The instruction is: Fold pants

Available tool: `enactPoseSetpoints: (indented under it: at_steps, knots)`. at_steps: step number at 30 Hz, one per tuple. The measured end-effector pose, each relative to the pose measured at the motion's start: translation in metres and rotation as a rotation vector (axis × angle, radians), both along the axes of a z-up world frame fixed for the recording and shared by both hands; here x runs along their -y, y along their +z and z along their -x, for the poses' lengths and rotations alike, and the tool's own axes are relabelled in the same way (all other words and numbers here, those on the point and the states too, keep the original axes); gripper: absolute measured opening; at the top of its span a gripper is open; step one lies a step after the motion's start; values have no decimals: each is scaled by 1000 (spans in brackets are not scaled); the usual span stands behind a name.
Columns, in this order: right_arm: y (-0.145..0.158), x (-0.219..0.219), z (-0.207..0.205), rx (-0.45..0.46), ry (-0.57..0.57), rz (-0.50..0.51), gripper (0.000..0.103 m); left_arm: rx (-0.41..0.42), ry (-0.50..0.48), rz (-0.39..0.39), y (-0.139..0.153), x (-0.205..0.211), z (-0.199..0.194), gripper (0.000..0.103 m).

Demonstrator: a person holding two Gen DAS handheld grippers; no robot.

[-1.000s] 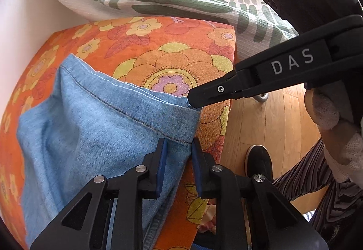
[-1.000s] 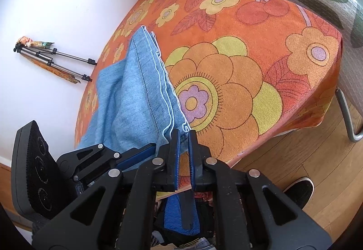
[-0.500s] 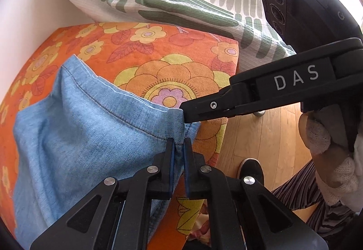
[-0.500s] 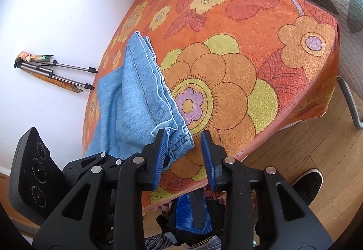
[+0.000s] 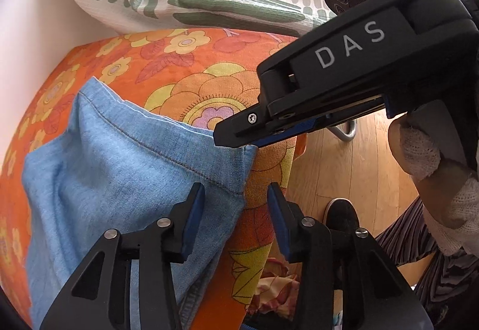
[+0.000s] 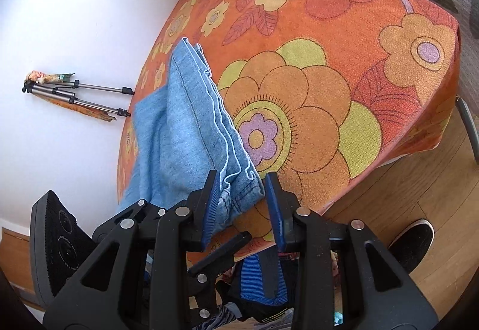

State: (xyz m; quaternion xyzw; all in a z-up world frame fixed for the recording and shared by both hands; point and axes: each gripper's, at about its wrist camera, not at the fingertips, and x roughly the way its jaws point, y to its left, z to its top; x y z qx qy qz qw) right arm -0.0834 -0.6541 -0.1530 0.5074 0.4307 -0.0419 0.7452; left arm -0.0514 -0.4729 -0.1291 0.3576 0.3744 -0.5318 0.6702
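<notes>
the pants (image 5: 113, 174) run out past the frame's lower edge (their far end unseen).

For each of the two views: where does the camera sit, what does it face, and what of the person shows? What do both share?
Left wrist: on the left gripper, angled down at the jeans hem; the right gripper, a gloved hand and a shoe show.
Right wrist: on the right gripper, facing the jeans' corner, wall beyond; shoe shows.
Shared: jeans, orange floral cover, both grippers open.

Pants (image 5: 119, 168) on cloth (image 5: 209, 66), near edge.
</notes>
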Motion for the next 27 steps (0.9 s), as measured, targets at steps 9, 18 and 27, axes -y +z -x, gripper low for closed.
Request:
enactPoseSetpoints:
  at_steps: [9, 18, 27]
  knots:
    - [6, 1, -4, 54, 6, -25, 11, 11, 35, 6, -1, 4, -5, 44]
    - [12, -2, -7, 92, 22, -41, 11, -21, 76, 34, 2, 4, -16, 14]
    - [-4, 13, -18, 56, 18, -77, 54, -55, 90, 72, 5, -2, -20, 13]
